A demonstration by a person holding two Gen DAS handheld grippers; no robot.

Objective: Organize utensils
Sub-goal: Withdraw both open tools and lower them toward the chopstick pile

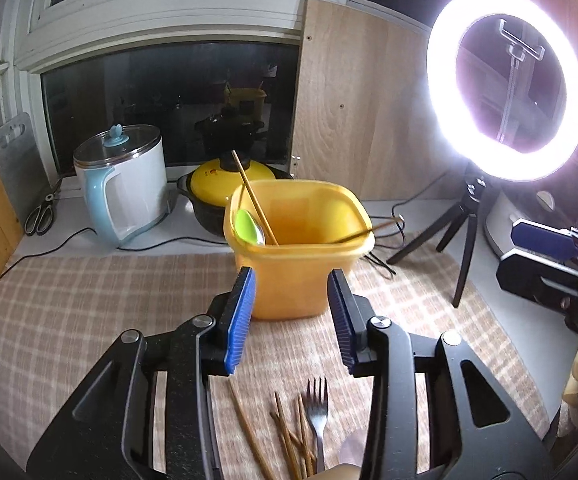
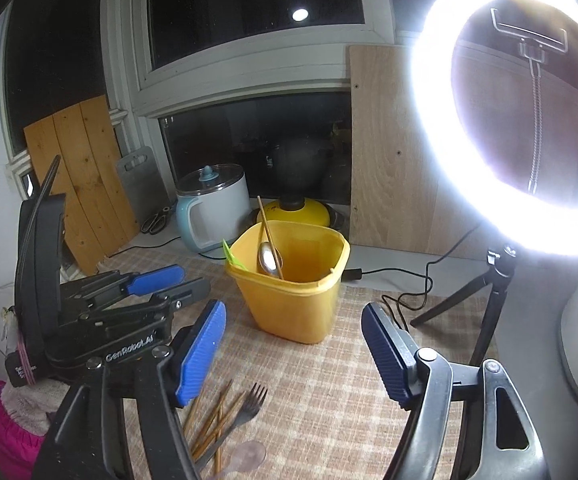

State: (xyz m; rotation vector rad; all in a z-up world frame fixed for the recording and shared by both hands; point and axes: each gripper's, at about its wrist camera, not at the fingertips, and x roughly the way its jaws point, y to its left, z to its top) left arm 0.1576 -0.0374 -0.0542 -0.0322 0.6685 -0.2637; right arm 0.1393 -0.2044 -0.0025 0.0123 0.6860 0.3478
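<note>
Checked cloth covers desk [image 1: 89,300]. Yellow plastic bin [image 1: 301,276] mid-desk holds spoon [image 2: 268,260], chopsticks. Fork [image 1: 316,412] & loose sticks [image 1: 289,436] partly cut off. Left hand-held gripper [image 1: 291,320] narrow, empty; right hand-held gripper [image 2: 293,350] wide, empty.

Night kitchen counter by a dark window [image 1: 169,92]

Ring light [image 1: 505,84] glares at right — wood panel [image 1: 353,104] leans behind, checked cloth [image 1: 89,312] covers the counter

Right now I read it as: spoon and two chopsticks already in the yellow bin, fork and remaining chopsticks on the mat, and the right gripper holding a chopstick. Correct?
Not quite. The right gripper holds nothing: the right wrist view shows open jaws over bare mat. The yellow bin, spoon, fork and loose chopsticks are as you say.
</note>
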